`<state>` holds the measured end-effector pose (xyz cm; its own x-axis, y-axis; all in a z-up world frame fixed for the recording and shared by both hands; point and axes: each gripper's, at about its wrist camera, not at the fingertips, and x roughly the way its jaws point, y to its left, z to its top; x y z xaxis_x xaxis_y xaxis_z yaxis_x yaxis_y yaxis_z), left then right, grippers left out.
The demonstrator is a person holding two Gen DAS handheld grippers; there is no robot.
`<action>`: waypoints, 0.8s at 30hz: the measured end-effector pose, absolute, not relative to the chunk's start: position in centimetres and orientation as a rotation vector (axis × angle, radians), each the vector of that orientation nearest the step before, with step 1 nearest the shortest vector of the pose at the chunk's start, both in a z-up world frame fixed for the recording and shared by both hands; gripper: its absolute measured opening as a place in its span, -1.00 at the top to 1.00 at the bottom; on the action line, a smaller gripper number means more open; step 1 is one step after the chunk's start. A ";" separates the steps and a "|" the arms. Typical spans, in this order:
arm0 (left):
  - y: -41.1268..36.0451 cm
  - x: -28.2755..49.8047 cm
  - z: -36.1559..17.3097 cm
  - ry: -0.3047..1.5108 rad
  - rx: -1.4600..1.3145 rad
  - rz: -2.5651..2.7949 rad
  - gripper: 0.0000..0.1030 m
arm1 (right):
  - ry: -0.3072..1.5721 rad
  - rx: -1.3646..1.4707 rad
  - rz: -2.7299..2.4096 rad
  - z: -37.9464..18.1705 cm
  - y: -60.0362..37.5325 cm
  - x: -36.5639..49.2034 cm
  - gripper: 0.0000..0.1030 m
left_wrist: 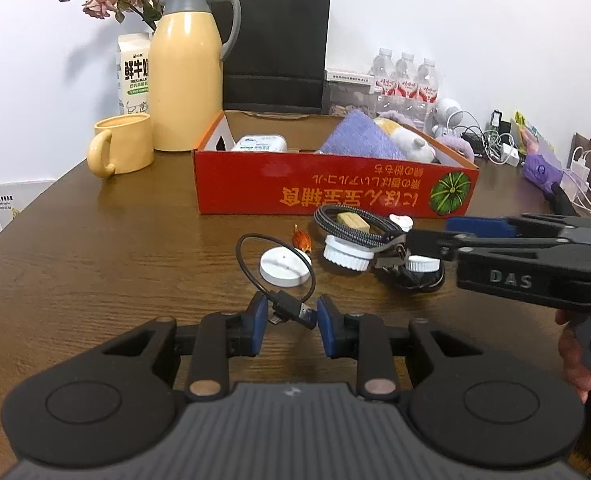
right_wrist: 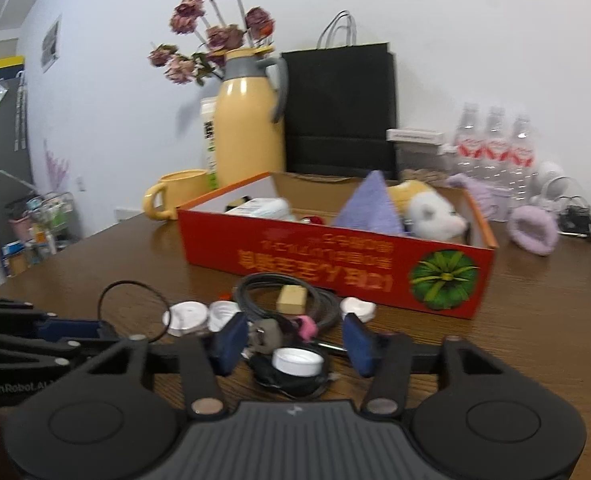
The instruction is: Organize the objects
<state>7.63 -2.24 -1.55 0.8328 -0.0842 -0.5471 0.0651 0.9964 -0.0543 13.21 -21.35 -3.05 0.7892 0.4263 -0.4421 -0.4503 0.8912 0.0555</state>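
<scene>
Left wrist view: your left gripper [left_wrist: 288, 317] pinches black USB cable [left_wrist: 291, 307] plug above table [left_wrist: 95, 260]. Right gripper [right_wrist: 291, 344] half closed around white-capped clutter [right_wrist: 295, 362], grip uncertain. Red box [left_wrist: 335, 188] already holds purple cloth, plush, tissue pack; caps, braided cable remain outside.

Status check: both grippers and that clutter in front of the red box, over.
Left gripper shut on thin black USB cable. Right gripper open around small white-capped black item. Red cardboard box beyond; coiled braided cable crowding pickup.

Wooden table [left_wrist: 95, 248] (dark grain): red box [left_wrist: 335, 188], mug [left_wrist: 121, 146], cables [left_wrist: 351, 226].
</scene>
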 end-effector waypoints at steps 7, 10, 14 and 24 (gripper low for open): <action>-1.9 8.1 -1.4 0.573 -0.049 -0.090 0.46 | 0.524 -0.028 0.508 -3.5 -20.5 14.6 0.68; -1.7 8.2 -1.4 0.575 -0.059 -0.092 0.46 | 0.521 -0.021 0.512 -3.5 -20.7 14.5 0.84; -1.6 8.3 -1.3 0.570 -0.064 -0.096 0.46 | 0.505 -0.020 0.518 -3.3 -20.9 14.0 0.87; -1.8 8.9 0.0 0.529 -0.067 -0.115 0.46 | 0.400 0.027 0.518 -0.7 -21.8 13.4 0.88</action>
